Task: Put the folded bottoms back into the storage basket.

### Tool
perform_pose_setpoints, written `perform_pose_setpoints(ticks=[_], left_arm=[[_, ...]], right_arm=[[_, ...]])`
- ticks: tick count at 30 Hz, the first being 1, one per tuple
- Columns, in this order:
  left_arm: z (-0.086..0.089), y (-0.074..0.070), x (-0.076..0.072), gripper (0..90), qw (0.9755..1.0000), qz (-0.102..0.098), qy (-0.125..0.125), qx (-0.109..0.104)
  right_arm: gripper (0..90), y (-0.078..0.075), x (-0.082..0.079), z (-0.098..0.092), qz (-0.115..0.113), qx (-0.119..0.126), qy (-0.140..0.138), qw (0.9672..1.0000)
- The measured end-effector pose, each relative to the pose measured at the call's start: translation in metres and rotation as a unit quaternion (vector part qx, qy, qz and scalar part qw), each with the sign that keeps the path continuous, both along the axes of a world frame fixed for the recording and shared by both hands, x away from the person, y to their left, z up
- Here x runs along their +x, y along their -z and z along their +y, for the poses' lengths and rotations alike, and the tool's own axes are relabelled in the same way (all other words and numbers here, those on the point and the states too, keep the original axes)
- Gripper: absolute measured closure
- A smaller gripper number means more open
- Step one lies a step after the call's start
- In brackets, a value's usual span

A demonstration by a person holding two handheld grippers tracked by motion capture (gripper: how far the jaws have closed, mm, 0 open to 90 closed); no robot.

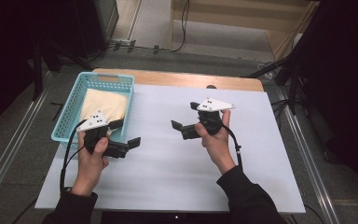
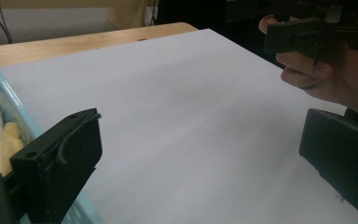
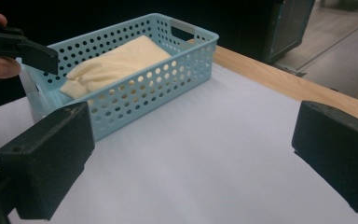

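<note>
**Both grippers empty, cloth sits in basket**

Left gripper [image 1: 125, 132] and right gripper [image 1: 182, 116] both hover wide open over the desk [image 1: 168, 154], holding nothing. Pale yellow folded cloth [image 3: 116, 65] lies inside the light blue perforated plastic basket [image 3: 168, 81] at desk's left edge, just beside the left gripper. Likely step: reach into the basket. Best to come in from above the rim and pinch a raised fold. Cloth looks soft and limp, basket rigid and light, desk cover smooth white
</note>
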State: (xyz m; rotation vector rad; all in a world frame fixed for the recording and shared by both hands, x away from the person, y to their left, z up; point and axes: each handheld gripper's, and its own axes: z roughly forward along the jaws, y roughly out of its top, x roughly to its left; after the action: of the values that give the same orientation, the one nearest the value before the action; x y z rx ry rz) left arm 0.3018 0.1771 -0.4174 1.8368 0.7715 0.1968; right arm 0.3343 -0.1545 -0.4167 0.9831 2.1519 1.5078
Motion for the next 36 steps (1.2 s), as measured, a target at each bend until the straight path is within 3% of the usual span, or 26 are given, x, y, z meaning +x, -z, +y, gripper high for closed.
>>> perform_pose_setpoints(ticks=[21,36], left_arm=[[-0.021,0.018,-0.019,0.0,0.9998,-0.002,0.017,0.013],[-0.019,0.031,-0.032,0.0,0.9997,-0.005,0.017,0.017]], right_arm=[[0.0,0.039,-0.052,-0.078,0.009,0.022,0.041,0.9989],[0.0,0.061,-0.099,-0.134,0.018,0.015,0.087,0.9959]])
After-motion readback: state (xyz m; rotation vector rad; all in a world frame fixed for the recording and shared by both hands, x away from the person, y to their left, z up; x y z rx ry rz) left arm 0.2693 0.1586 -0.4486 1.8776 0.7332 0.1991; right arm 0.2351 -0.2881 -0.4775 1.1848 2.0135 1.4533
